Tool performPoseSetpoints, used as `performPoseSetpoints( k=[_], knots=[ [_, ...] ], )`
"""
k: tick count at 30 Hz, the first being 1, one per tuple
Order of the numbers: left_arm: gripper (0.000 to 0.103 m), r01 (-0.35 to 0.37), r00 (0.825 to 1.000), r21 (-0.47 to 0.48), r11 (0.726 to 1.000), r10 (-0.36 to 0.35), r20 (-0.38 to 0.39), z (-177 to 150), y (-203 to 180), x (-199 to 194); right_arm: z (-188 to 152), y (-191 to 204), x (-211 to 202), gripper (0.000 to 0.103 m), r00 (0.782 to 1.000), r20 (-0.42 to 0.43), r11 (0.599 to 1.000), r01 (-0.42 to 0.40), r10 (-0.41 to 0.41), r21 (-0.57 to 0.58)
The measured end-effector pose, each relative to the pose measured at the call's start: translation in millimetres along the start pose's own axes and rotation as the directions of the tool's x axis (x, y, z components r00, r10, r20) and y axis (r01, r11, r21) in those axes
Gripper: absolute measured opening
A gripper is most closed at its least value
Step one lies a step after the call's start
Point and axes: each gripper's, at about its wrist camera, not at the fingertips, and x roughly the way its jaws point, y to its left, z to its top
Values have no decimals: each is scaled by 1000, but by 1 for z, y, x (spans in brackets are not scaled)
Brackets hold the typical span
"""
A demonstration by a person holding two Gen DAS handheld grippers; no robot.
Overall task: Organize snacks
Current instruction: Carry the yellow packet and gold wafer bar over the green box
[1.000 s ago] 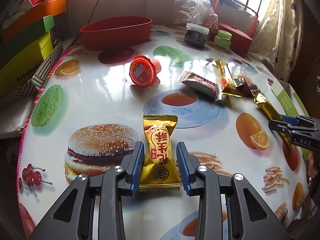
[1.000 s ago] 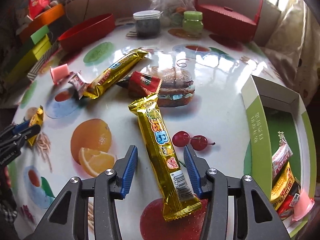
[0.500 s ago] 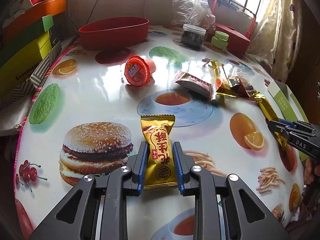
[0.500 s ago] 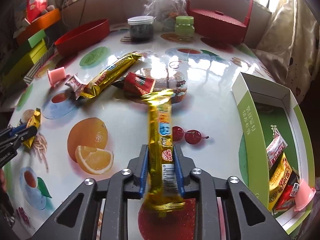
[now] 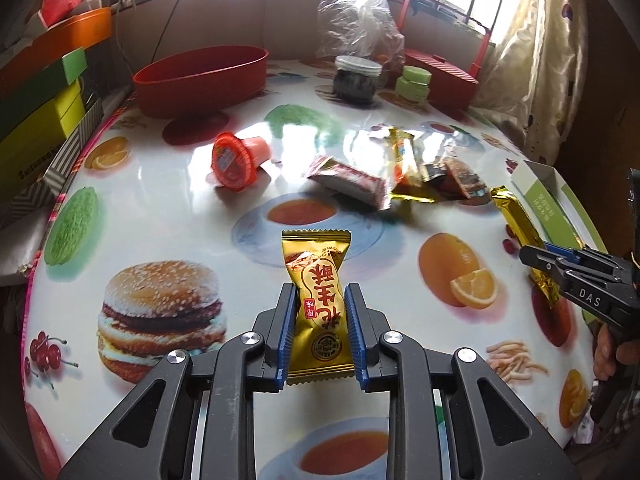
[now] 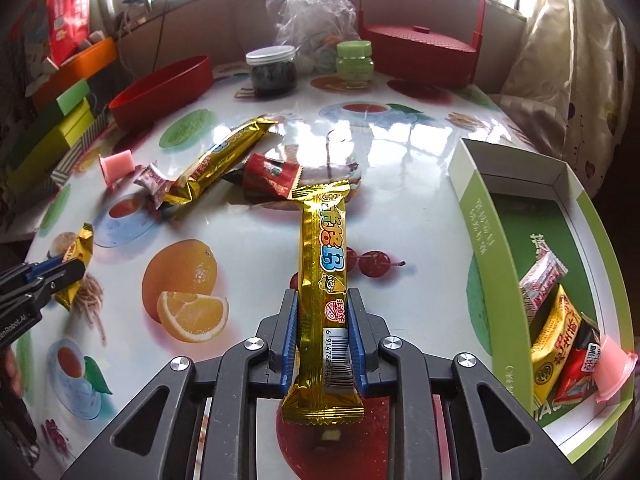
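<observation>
My left gripper (image 5: 320,300) is shut on a small gold candy packet (image 5: 316,280) with red characters, held over the printed tablecloth. My right gripper (image 6: 323,308) is shut on a long gold snack bar (image 6: 325,264) that points away from me. To its right stands a green-and-white box (image 6: 480,220) holding several snacks. Loose on the table lie a second gold bar (image 6: 218,158), a red packet (image 6: 272,174), a pink-and-white candy (image 6: 152,180) and a pink jelly cup (image 6: 118,164). The jelly cup (image 5: 236,158) also shows ahead of the left gripper.
A red oval bowl (image 5: 200,76) stands at the back left, with a dark jar (image 5: 356,80), a green jar (image 5: 414,84), a plastic bag (image 5: 356,20) and a red basket (image 6: 420,52) behind. Stacked coloured boxes (image 5: 36,120) line the left edge. A curtain hangs at the right.
Both grippers have shut, the left on the gold packet, the right on the long gold bar. The bar has swung from slanting to straight ahead. The left gripper has shifted slightly with its packet.
</observation>
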Motion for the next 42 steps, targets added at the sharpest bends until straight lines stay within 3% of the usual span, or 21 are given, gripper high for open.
performPoseSetpoints(
  k=[22, 42],
  knots=[
    [26, 113, 992, 137, 984, -120, 39, 33, -76, -8, 0, -24, -45, 22, 997, 76, 997, 7, -13, 76],
    [26, 223, 969, 254, 941, -242, 46, 59, -150, -11, 1, -55, -78, 22, 990, 131, 987, 30, -51, 159]
  ],
)
